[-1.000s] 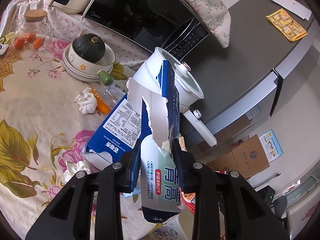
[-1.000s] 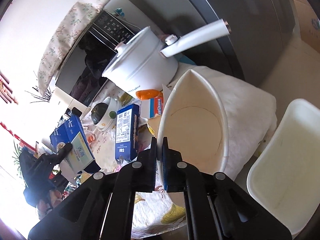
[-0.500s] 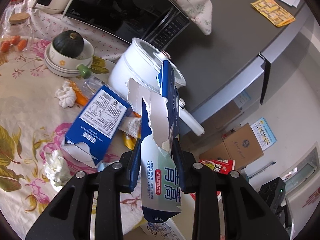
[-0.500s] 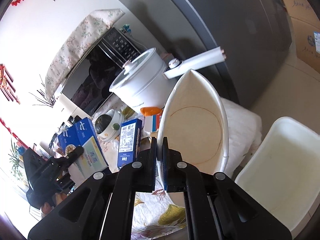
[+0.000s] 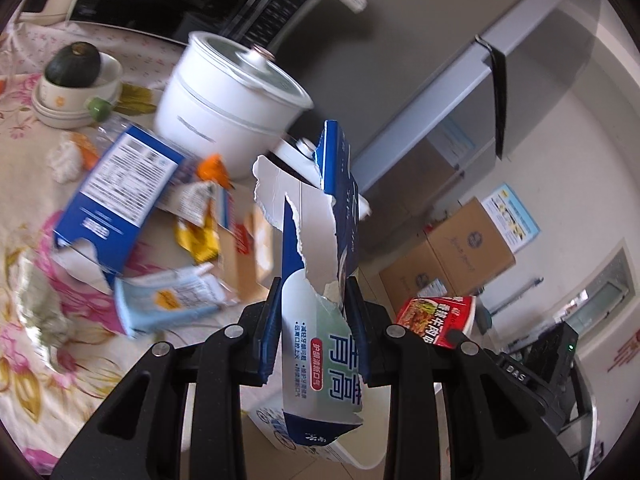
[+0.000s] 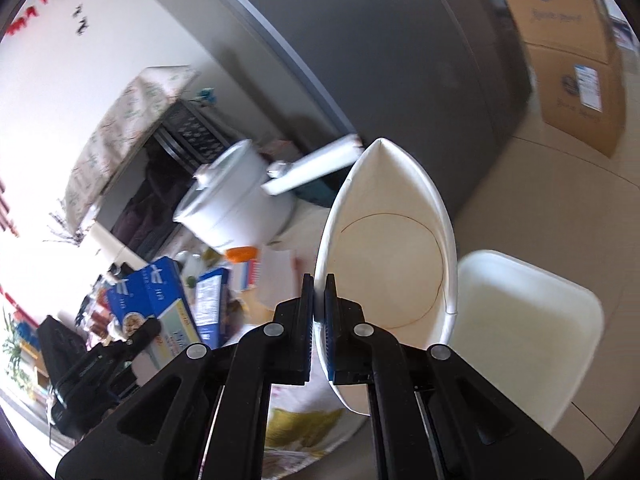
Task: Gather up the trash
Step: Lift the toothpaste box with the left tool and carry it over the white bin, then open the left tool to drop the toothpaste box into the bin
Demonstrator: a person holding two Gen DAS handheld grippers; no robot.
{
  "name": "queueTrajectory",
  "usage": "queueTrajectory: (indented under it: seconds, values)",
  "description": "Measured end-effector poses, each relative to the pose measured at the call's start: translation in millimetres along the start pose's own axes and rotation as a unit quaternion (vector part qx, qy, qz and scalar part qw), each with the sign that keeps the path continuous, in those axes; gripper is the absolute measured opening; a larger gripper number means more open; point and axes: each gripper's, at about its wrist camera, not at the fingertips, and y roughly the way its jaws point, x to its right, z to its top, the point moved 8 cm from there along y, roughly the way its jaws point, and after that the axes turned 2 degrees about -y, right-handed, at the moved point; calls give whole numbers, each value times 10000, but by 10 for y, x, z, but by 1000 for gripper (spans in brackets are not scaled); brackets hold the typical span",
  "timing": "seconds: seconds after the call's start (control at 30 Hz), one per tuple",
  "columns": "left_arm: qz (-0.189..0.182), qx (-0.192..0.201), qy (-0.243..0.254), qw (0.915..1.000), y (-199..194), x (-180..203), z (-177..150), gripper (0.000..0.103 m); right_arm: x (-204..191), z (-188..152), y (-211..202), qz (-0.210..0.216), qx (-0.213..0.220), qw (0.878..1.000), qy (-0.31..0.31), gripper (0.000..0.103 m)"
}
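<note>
Your left gripper (image 5: 312, 316) was clamped on a torn blue-and-white carton (image 5: 320, 280), one finger pressed to each side of it. The carton stood roughly upright in the jaws, ragged white flap at the top, held off the table edge over the floor. The same gripper and carton showed at lower left in the right wrist view (image 6: 160, 308).

Your right gripper (image 6: 319, 312) was nearly closed, pinching the rim of a squashed white paper bowl (image 6: 384, 264). The bowl's mouth faced the camera and it looked bare inside. A white chair seat (image 6: 520, 328) lay below and to its right.

On the floral tablecloth (image 5: 24, 184): a second blue carton (image 5: 120, 196) lying on its side, a light-blue wrapper (image 5: 172, 300) just beside it, yellow packets (image 5: 200, 236), crumpled tissue (image 5: 64, 160). Much of this was motion-blurred.

Behind them stood a white electric pot (image 5: 228, 108) with lid on. A dark squash (image 5: 72, 65) sat in a bowl at far left. A red noodle cup (image 5: 436, 318) showed past the left gripper's right finger; you couldn't tell what it rested on.
</note>
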Motion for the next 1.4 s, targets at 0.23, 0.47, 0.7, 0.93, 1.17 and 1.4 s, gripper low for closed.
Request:
queueTrajectory:
  seconds: [0.23,0.47,0.7,0.93,1.17,1.4]
  values:
    - [-116,-397,249,9988,338,301,-342,31,633,-191,50,-672,-549,9961,150,4]
    - [-243,-784,474,9955,662,621,-705,31,1048,-398,190,-1144,-1201,9852,430,18]
    - [-334,-895,755,9926,847,937,-900,31,1172,-177,-160,-1787,-496,9819,383,52]
    - [-590,-998,932,9889,967,1224,-1025,31,1247,127,-701,-3394,788,9369,-295,83]
    - [-689,-1211,1114,9840,1191,1391,-1246,32,1369,229,-990,-4194,1337,8968,-449,96]
    - [-702,-1421,1367,9778,1417,1491,-1453,43,1493,238,-1056,-4517,1372,8800,-527,96]
